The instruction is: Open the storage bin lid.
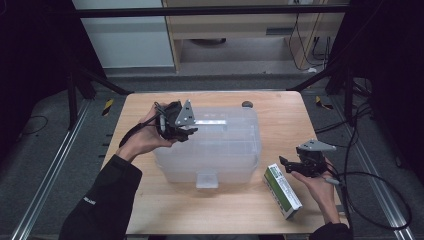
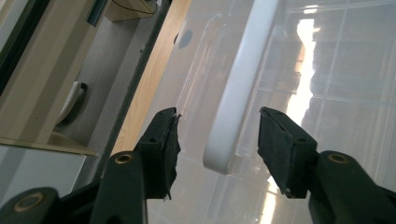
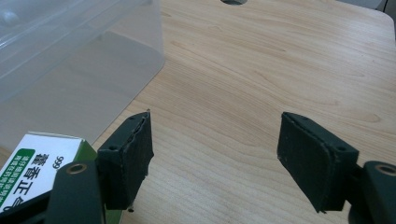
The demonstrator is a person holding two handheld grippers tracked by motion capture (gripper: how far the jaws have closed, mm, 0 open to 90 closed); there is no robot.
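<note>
While left gripper (image 2: 217, 133) gapes around white handle (image 2: 233, 93) on clear bin (image 1: 220, 150), right gripper (image 3: 215, 154) gapes empty beside green-white box (image 1: 283, 190).

Black gripper (image 1: 187, 132) pair, grey triangular plates, brass screws, black sleeves (image 1: 107, 200).

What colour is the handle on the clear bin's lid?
White: the handle shows best in the left gripper view, lying between the left gripper's open fingers.
</note>
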